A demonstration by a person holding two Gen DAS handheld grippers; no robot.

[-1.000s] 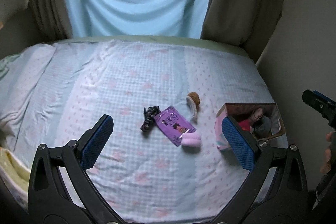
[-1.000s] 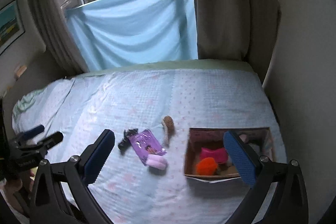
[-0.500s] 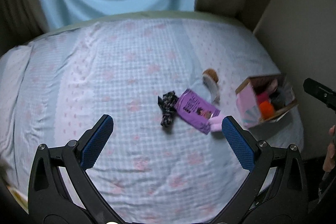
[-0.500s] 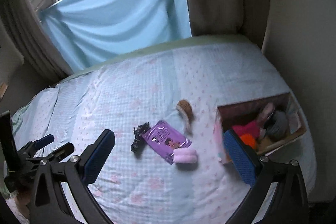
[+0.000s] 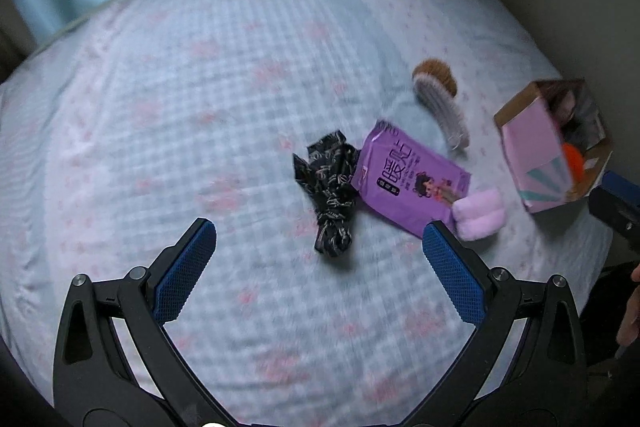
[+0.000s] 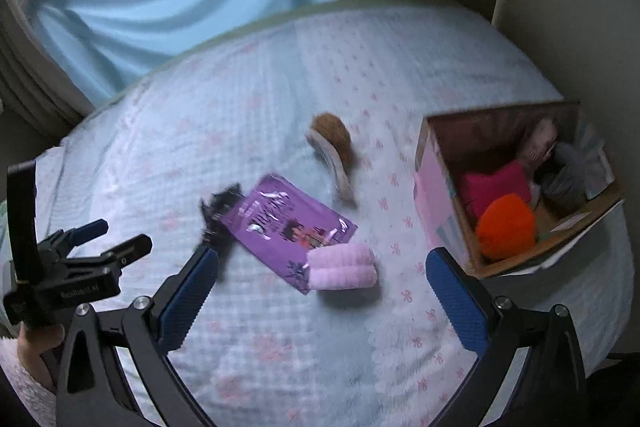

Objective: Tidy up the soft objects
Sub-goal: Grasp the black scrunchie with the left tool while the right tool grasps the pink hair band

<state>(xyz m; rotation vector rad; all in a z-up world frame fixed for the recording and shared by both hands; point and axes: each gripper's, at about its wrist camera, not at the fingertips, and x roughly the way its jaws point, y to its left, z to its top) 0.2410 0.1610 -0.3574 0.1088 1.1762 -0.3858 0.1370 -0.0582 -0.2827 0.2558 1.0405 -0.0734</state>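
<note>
Plainly, the dark patterned cloth (image 5: 330,193) lay crumpled on the bed (image 5: 160,107), its long axis running from the far side toward you, and its near end sat just ahead of your left tongs (image 5: 319,269), almost on the line between the two blue pads. Those tongs were spread wide and held nothing. Touching the cloth's right side was the purple packet (image 5: 408,179), lying flat, and a pink fuzzy roll (image 5: 480,215) rested across the packet's near corner. Beyond them a brown-backed brush (image 5: 438,95) lay on its side, apart from the rest.

From your right wrist view, the pink fuzzy roll (image 6: 343,267) sat ahead of your right tongs (image 6: 322,277), its long axis crosswise to the fingers, squarely within the gap. Those tongs were released too, gripping nothing. So you had one soft thing lined up for each hand: the cloth for the left, the roll for the right.

Off to the right, near the wall, stood the open box (image 6: 436,195), already holding an orange ball (image 6: 506,227), a magenta piece (image 6: 494,183) and some grey and pale things I could not make out. Your right hand was the nearer to that box. I judged the roll would squash easily, so a straight drop over it should have served.
</note>
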